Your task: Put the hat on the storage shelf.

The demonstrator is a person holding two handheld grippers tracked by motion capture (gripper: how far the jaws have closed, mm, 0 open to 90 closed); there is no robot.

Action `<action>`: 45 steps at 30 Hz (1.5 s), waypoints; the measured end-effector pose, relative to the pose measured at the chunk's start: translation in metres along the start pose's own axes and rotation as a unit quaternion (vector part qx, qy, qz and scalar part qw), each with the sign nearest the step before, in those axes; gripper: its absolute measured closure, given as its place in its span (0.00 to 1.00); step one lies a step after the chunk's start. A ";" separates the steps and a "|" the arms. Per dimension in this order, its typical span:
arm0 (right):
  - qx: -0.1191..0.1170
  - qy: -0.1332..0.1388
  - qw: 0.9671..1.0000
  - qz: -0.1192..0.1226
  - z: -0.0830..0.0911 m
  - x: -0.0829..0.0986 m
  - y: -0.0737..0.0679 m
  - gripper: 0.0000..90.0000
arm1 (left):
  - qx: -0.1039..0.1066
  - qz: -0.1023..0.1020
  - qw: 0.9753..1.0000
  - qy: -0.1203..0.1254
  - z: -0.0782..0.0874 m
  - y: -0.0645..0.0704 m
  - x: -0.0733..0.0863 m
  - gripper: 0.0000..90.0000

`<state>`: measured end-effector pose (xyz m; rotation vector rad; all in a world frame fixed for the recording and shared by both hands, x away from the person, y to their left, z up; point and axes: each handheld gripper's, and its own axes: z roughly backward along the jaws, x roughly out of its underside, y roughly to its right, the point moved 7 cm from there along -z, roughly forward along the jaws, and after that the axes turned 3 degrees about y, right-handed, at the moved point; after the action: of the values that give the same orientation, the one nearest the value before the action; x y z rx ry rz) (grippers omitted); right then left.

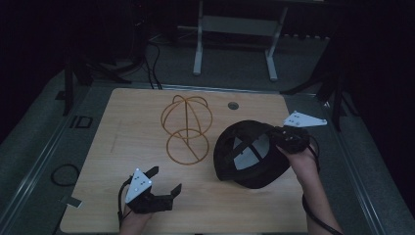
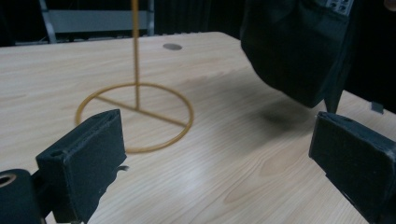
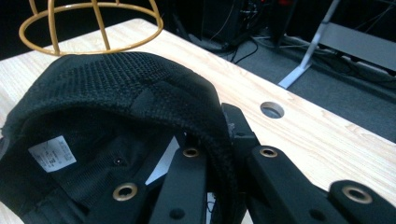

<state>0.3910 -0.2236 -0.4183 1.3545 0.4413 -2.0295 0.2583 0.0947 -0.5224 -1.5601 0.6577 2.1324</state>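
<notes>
Black cap (image 3: 116,93) label visible from right tool (image 3: 219,154) view.

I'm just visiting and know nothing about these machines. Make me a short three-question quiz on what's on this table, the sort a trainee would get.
1. True or false: the right gripper is clamped on the edge of the black cap.
2. Multiple choice: how do the jaws of the left gripper stand? A) shut on the cap B) open, with nothing between them C) shut on the wire stand
3. In a few words: what is the gold wire stand standing on, and is anything hanging on it?

Key
1. True: in the right gripper view the cap's rim sits between the jaws.
2. B
3. It stands on the wooden table, bare, with nothing on it.
</notes>
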 end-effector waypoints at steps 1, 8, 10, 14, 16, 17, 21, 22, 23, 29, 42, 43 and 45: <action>0.002 0.002 1.000 -0.001 0.001 0.000 0.000 0.98 | 0.007 -0.006 1.000 0.001 -0.004 0.006 -0.003 0.04; 0.004 0.031 0.999 0.008 0.013 -0.008 -0.002 0.98 | 0.042 -0.018 0.999 -0.008 -0.034 0.035 -0.009 0.04; 0.003 0.036 0.999 0.007 0.015 -0.011 -0.003 0.98 | 0.043 -0.014 0.999 -0.012 -0.043 0.040 -0.010 0.05; -0.002 0.046 0.999 0.003 0.020 -0.015 -0.004 0.98 | 0.060 -0.006 0.998 -0.004 -0.055 0.055 -0.014 0.05; -0.006 0.051 0.999 -0.001 0.021 -0.016 -0.005 0.97 | 0.070 -0.004 0.997 -0.004 -0.062 0.063 -0.016 0.06; -0.009 0.053 0.999 -0.003 0.021 -0.017 -0.005 0.97 | 0.074 -0.001 0.997 -0.004 -0.065 0.066 -0.018 0.06; -0.013 0.056 0.998 -0.001 0.019 -0.017 -0.010 0.97 | 0.086 0.003 0.996 -0.004 -0.079 0.078 -0.026 0.07; -0.013 0.055 0.998 0.000 0.019 -0.017 -0.011 0.97 | 0.084 0.000 0.996 -0.005 -0.083 0.079 -0.027 0.08; -0.014 0.057 0.998 0.001 0.019 -0.018 -0.012 0.97 | 0.077 -0.003 0.997 -0.005 -0.086 0.079 -0.029 0.08; -0.022 0.063 0.998 0.004 0.023 -0.018 -0.014 0.97 | 0.049 0.003 0.999 0.003 -0.098 0.072 -0.042 0.17; -0.039 0.056 0.998 0.014 0.026 -0.012 -0.027 0.97 | -0.001 0.025 0.999 0.025 -0.098 0.050 -0.053 0.85; -0.039 0.053 0.998 0.015 0.026 -0.011 -0.029 0.97 | -0.009 0.026 0.999 0.027 -0.098 0.048 -0.054 0.92; -0.041 0.050 0.998 0.017 0.025 -0.007 -0.032 0.97 | -0.015 0.028 0.999 0.026 -0.097 0.044 -0.056 0.97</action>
<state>0.3533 -0.2126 -0.4037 1.4085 0.5377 -1.9000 0.3226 -0.0009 -0.4880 -1.6362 0.6985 2.1579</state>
